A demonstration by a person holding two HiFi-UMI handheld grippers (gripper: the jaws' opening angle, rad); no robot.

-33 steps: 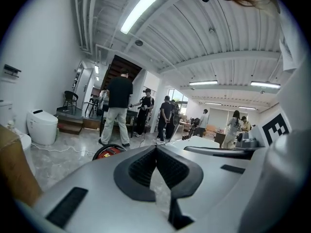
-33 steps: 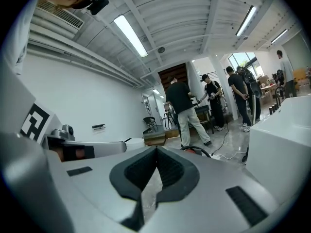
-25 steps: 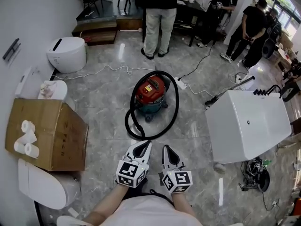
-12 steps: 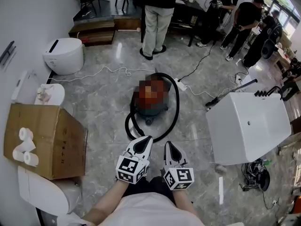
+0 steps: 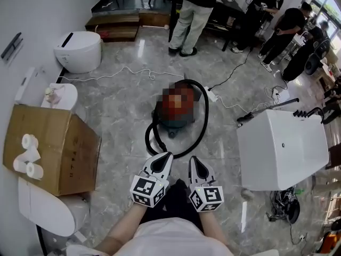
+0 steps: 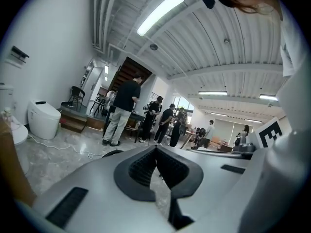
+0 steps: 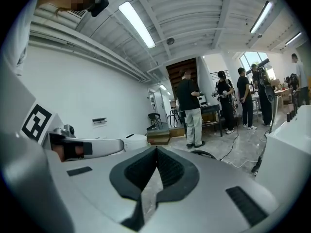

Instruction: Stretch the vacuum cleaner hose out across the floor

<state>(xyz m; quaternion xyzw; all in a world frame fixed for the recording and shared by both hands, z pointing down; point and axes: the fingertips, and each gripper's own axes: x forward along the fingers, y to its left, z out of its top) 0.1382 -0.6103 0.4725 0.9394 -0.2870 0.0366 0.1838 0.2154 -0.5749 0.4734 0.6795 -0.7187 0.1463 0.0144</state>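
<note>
Two grippers, left (image 5: 167, 156) and right (image 5: 192, 160), hover side by side just short of the vacuum cleaner hose (image 5: 205, 117). Each has its jaws pressed together on nothing. The black hose lies mid-floor, looped round the red and teal vacuum cleaner (image 5: 178, 111), well clear of the cardboard box (image 5: 53, 148) by the left wall.

It looks like a light, bendy, springy tube that will likely try to curl back. A pinch across its width on the near bend, closest to the grippers, seems the best hold. A hard tug would probably roll the canister along with it. Which end is free I cannot tell.

No brand or label can be read on the cleaner, and the print on the box is too small to read.
</note>
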